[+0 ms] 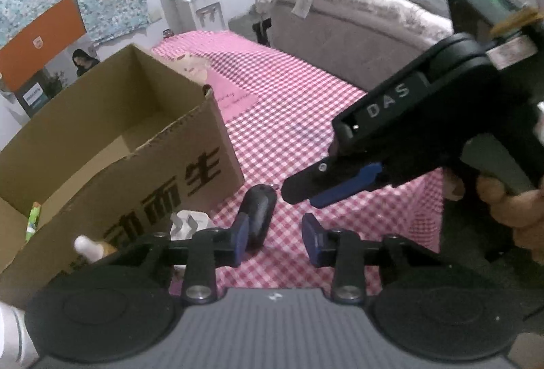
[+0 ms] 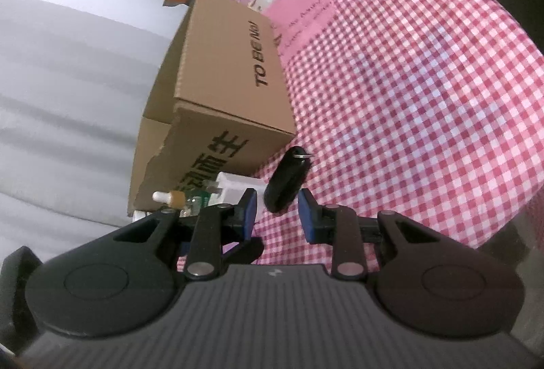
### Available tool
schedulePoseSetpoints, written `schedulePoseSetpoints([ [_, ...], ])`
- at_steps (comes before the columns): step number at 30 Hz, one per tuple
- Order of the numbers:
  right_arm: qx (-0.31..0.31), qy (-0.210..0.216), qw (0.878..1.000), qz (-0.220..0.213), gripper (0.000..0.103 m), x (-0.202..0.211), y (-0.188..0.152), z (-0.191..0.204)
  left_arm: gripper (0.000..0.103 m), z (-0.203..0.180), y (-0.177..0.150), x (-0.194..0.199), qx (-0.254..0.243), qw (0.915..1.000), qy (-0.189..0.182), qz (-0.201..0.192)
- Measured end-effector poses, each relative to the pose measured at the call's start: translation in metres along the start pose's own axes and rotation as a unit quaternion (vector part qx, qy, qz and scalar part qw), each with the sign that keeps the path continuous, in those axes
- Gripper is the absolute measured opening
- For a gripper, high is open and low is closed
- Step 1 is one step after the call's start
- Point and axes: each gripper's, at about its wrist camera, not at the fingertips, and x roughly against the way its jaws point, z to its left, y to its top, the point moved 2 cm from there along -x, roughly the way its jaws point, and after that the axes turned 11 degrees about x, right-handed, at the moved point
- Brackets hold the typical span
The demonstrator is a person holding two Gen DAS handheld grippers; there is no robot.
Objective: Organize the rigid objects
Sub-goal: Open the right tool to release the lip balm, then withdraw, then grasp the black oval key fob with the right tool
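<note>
A black oval key fob with a small metal ring at its far end lies on the pink checked cloth, low in the frame's centre, just beside the near corner of an open brown cardboard box. The box stands upright at the left, with dark printed characters on its side. Against its front, at lower left, lie a white plug adapter and a small dropper bottle on its side.

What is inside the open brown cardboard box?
The open brown cardboard box holds a green-and-white object in one corner; bare floor elsewhere. The near wall hides the rest.
</note>
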Motion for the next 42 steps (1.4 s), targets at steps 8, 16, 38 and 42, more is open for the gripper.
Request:
schedulePoseSetpoints([
  [8, -0.015, 0.004, 1.000, 0.005, 0.027, 0.000, 0.017, -0.008, 0.037, -0.007, 0.005, -0.027, -0.022, 0.9988, 0.034, 0.028],
  [16, -0.023, 0.005, 1.000, 0.014, 0.027, -0.003, 0.024, -0.014, 0.037, -0.003, 0.012, -0.042, -0.011, 0.9980, 0.043, 0.045],
  [38, -0.016, 0.006, 1.000, 0.018, 0.026, -0.027, 0.024, -0.010, 0.033, 0.007, 0.012, -0.042, 0.028, 0.9980, 0.013, 0.055],
  [42, -0.014, 0.010, 1.000, 0.011, 0.026, -0.034, 0.027, -0.008, 0.035, 0.012, 0.011, -0.042, 0.037, 0.9976, 0.004, 0.059],
])
